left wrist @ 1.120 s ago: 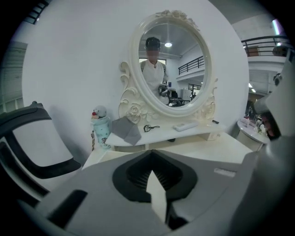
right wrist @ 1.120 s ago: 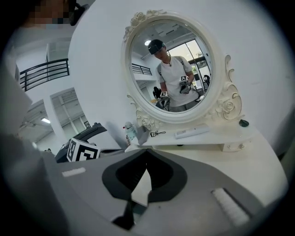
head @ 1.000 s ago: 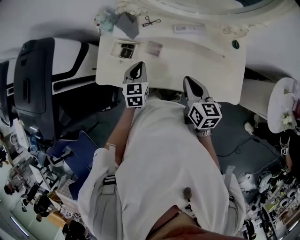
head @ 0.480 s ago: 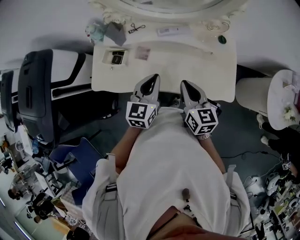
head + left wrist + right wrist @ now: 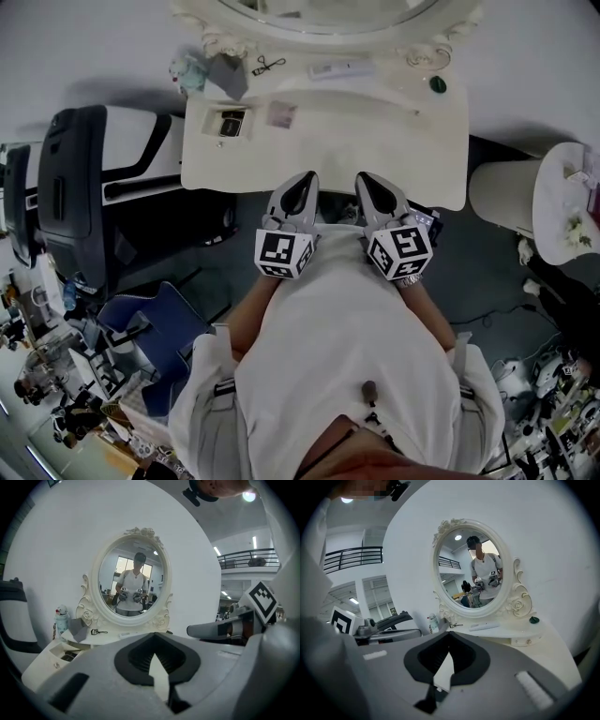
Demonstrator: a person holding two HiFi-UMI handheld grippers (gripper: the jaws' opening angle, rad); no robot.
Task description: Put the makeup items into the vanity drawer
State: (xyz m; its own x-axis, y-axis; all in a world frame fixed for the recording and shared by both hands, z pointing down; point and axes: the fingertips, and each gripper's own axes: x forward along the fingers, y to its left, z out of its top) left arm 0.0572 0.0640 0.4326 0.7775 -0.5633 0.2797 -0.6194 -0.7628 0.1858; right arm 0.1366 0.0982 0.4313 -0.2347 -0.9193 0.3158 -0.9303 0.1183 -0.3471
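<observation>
Left tool (image 5: 302, 185): jaws together, nothing between them. Right tool (image 5: 367, 185): same, closed and empty. The two sit side by side, close but apart, tips over the front edge of the tabletop (image 5: 375, 141) and pointing toward the mirror (image 5: 319, 14). Marker cubes are back at the person's white shirt (image 5: 328, 356).

Neither tool touches any item; all makeup things lie well ahead of the tips.

The drawer (image 5: 228, 122) is at the tabletop's left end, open, with something dark inside (can't tell what). A small pinkish flat item (image 5: 280, 114) lies on the tabletop just right of the drawer.

The raised shelf under the mirror carries:
- a black lash curler (image 5: 266, 65)
- a white flat stick (image 5: 334, 68) to the curler's right
- a dark green round knob-like piece (image 5: 437, 84) at the far right
- a gray pouch (image 5: 227, 75) at the left
- a small pale figure bottle (image 5: 187, 67) just beside the pouch

The mirror reflects the person holding both tools at chest height.

A black-and-white chair (image 5: 70, 187) stands left of the vanity. A round white stand (image 5: 562, 202) stands at the right, apart from the vanity.
</observation>
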